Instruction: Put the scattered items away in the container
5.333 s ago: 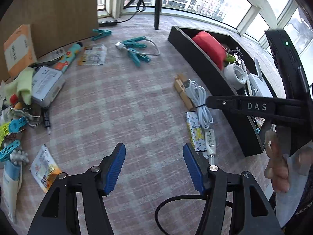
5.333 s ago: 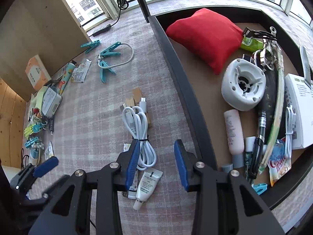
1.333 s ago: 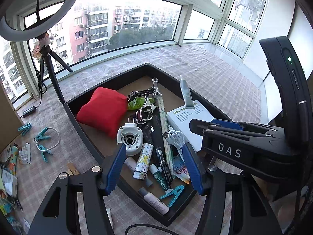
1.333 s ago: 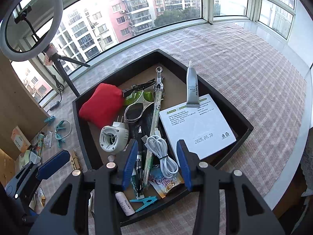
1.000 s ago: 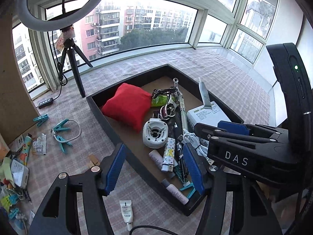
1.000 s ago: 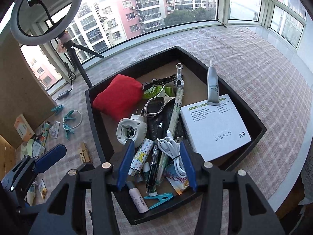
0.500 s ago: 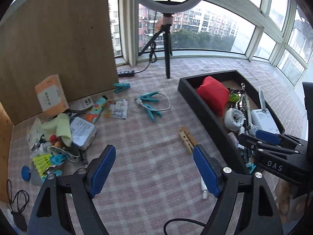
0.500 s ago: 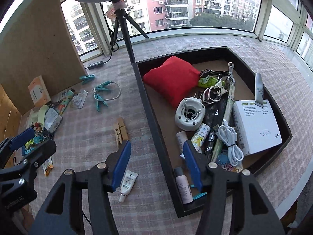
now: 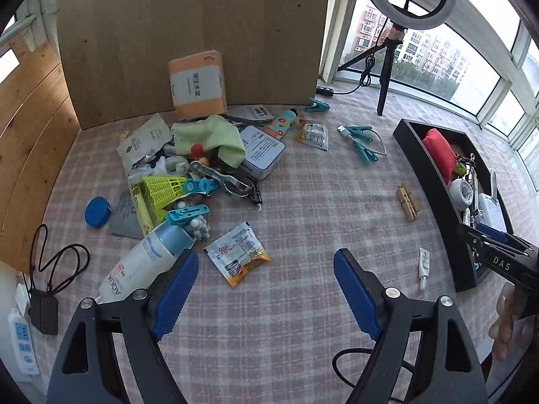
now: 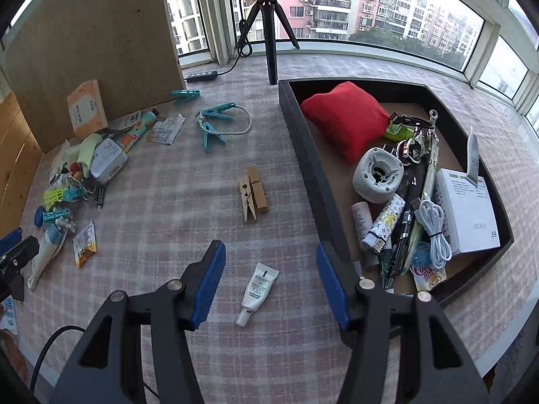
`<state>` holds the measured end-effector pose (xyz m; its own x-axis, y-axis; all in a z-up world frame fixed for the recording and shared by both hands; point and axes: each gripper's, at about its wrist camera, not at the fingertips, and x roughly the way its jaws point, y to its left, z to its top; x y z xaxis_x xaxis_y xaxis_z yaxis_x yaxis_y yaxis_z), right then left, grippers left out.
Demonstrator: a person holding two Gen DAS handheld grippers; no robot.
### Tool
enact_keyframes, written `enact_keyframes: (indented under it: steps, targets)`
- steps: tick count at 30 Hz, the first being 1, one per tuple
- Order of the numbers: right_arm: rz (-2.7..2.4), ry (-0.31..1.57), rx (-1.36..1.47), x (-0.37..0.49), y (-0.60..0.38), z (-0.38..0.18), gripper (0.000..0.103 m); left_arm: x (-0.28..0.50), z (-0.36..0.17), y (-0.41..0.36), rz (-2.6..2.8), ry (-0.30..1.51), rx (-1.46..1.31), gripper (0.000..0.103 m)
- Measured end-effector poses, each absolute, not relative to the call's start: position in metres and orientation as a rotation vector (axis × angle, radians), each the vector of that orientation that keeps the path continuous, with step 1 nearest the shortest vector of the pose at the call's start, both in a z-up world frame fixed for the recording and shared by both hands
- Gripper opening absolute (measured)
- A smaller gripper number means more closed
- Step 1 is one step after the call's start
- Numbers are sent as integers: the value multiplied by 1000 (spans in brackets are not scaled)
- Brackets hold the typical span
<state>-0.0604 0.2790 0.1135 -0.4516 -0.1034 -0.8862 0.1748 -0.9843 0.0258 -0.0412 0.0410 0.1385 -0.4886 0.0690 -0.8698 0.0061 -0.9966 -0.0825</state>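
Note:
The black tray (image 10: 316,175) holds a red cushion (image 10: 347,119), a white round device, a white box, a coiled white cable (image 10: 434,225) and several small items; it also shows at the right in the left wrist view (image 9: 438,195). My right gripper (image 10: 269,277) is open and empty above a small white tube (image 10: 257,286) on the checked cloth. My left gripper (image 9: 262,294) is open and empty, just short of a snack sachet (image 9: 237,257) and a white AQUA tube (image 9: 141,266).
Wooden clothespins (image 10: 252,193) lie mid-cloth. Teal clips with a white cable (image 10: 219,124) lie farther back. A pile with a tin (image 9: 261,151), green cloth, yellow shuttlecock (image 9: 161,190) and blue lid sits at the left. A wooden board, tripod (image 10: 269,17) and power strip (image 9: 22,340) border the area.
Both grippers have swung left, away from the tray and toward the scattered pile. The white cable and patterned stick that lay on the cloth now lie in the tray.

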Motion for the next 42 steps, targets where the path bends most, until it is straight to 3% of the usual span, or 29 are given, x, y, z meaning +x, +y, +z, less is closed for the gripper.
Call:
enact_keyframes:
  steps: [19, 24, 29, 35, 42]
  targets:
    - [-2536, 112, 1574, -55, 276, 112, 56, -31, 159, 25, 2683, -206, -1504, 81]
    - [-2528, 115, 1589, -55, 275, 109, 56, -30, 160, 23, 2692, -212, -1496, 87]
    - [-2522, 119, 1589, -56, 272, 109, 56, -30, 160, 24, 2679, -223, -1475, 98]
    - [-2513, 129, 1586, -56, 267, 109, 56, -27, 163, 35, 2696, -140, -1434, 100]
    - [-2507, 151, 1577, -56, 263, 110, 56, -29, 160, 24, 2688, -243, -1460, 100]
